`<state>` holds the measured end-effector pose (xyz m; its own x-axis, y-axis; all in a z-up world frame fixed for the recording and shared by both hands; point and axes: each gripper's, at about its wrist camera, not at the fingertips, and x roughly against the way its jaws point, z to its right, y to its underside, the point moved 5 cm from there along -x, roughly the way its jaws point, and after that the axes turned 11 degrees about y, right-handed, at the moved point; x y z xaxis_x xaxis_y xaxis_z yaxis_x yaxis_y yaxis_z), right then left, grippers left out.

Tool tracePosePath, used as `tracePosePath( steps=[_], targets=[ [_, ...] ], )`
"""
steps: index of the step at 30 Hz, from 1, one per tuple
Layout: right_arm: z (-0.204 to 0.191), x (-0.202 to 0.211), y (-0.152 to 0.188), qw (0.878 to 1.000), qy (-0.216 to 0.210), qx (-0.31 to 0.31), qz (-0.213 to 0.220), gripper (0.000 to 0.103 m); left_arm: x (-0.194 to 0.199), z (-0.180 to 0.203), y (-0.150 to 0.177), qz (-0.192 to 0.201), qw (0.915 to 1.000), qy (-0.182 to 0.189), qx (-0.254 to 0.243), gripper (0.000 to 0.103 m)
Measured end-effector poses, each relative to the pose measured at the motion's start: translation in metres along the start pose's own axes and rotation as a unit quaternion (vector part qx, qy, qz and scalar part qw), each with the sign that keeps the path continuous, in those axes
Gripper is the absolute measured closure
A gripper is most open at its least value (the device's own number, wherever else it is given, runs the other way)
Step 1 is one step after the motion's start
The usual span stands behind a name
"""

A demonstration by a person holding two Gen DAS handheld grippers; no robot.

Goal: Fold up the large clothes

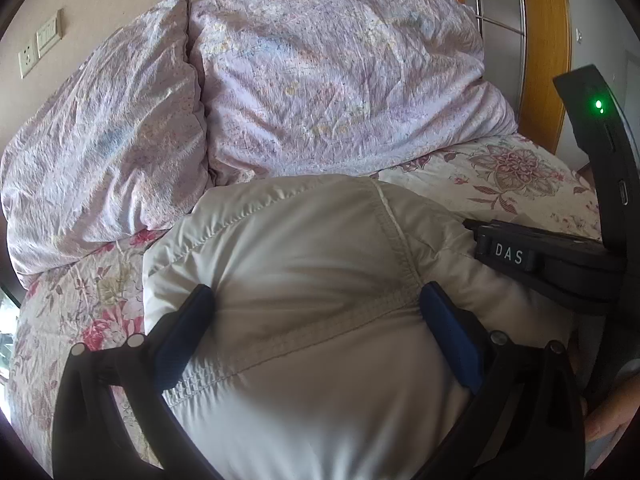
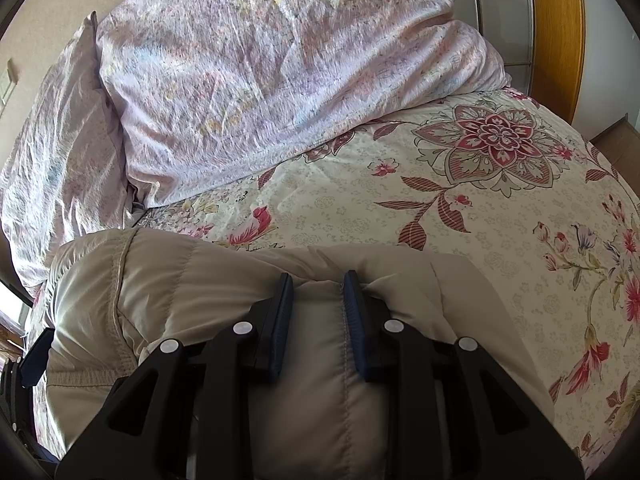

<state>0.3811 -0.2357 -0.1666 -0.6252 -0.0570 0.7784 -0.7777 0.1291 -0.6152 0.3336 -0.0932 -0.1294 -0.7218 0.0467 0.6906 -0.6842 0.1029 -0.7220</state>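
A cream quilted puffer jacket [image 1: 312,264] lies bunched on the floral bed sheet [image 1: 520,172]. My left gripper [image 1: 316,300] has its jaws wide apart, pressed down on the jacket's bulging padding across a stitched seam. My right gripper [image 2: 318,280] has its jaws close together, pinching a fold of the same jacket [image 2: 224,280] near its far edge. The right gripper's black body shows in the left wrist view [image 1: 520,258], and the left gripper's blue pad shows at the left edge of the right wrist view [image 2: 36,354].
Two large pale lilac pillows [image 1: 320,80] lean at the head of the bed; they also show in the right wrist view [image 2: 260,72]. A wooden and metal headboard [image 1: 540,20] stands at the right. The floral sheet [image 2: 500,208] stretches right of the jacket.
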Motion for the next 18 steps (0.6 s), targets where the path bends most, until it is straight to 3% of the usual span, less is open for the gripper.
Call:
tracePosePath(
  steps=[10,16,18],
  targets=[
    [0.001,0.001,0.001,1.0,-0.001,-0.007,0.01,0.076,0.003,0.005,-0.002,0.008,0.9993,-0.032,-0.018,0.002],
    [0.015,0.021,-0.001,0.997,-0.063,-0.042,0.018,0.076,0.048,-0.026,0.003,0.043,0.9984,-0.001,0.037,0.002],
    [0.024,0.034,-0.002,0.995,-0.076,-0.053,0.027,0.076,0.064,-0.047,0.0,0.057,0.9974,-0.01,0.044,0.002]
  ],
)
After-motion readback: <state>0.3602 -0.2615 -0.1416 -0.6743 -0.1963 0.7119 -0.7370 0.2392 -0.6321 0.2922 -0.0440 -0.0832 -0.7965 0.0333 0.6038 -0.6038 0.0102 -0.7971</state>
